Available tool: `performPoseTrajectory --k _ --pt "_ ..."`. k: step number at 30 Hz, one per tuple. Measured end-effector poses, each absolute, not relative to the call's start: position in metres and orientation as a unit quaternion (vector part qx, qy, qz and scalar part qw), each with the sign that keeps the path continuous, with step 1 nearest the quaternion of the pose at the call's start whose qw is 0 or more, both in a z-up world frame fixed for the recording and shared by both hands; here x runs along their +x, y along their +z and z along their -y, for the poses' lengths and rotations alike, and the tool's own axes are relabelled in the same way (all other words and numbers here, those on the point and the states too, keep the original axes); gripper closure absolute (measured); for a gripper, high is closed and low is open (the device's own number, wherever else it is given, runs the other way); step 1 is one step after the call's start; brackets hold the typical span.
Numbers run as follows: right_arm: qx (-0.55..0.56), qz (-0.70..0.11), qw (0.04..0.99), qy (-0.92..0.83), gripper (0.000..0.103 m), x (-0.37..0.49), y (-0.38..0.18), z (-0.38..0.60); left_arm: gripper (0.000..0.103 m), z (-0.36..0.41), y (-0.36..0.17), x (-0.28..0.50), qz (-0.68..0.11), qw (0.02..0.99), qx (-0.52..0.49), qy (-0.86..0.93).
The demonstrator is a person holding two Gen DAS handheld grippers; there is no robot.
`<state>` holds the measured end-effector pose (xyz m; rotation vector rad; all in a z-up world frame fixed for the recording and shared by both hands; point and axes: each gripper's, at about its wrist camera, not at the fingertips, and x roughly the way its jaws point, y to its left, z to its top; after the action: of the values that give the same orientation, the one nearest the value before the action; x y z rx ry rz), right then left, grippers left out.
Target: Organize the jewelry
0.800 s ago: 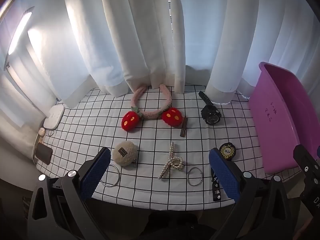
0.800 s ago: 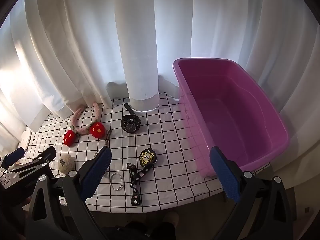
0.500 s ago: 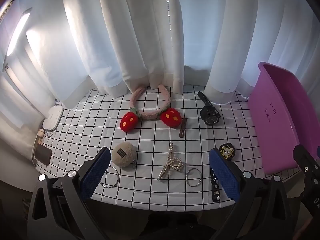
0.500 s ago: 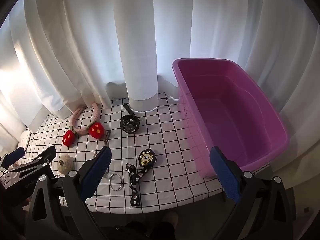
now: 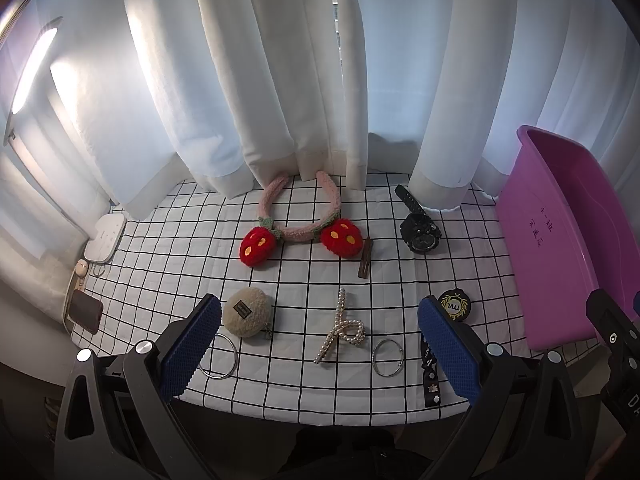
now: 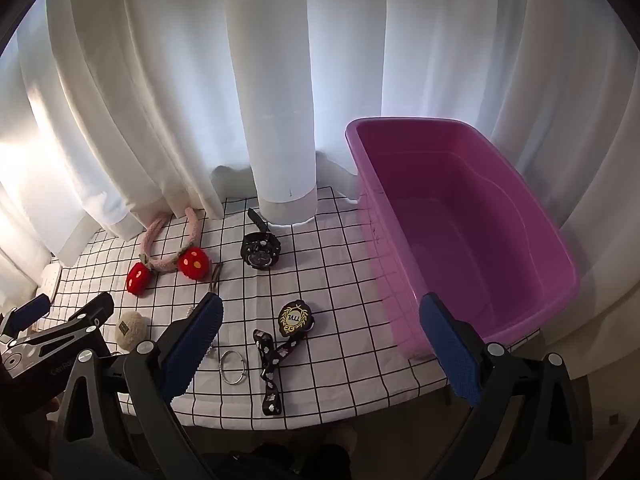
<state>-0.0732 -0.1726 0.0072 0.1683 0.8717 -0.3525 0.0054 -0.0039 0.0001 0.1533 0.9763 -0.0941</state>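
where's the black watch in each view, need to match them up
Left wrist view: watch right of centre, near the curtain hem.
Right wrist view: watch left of centre, below the curtain hem.
Shared landmark: the strawberry headband, lying to the watch's left in both.

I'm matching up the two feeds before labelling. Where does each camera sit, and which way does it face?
Left wrist: rides the left gripper, tilted down at the checked cloth; its open blue fingers show.
Right wrist: rides the right gripper, tilted down toward the empty purple tub; its open fingers and the left gripper show.
Shared: strawberry headband, black watch, tub.
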Motion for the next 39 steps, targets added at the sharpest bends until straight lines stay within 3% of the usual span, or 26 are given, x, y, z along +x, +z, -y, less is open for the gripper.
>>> performPoseTrajectory --k 39 --pt "0.079 -0.417 0.891 -0.162 0.009 -0.073 0.009 0.165 0.006 -0.005 0.001 0.004 -0.464 0.883 0.066 -0.037"
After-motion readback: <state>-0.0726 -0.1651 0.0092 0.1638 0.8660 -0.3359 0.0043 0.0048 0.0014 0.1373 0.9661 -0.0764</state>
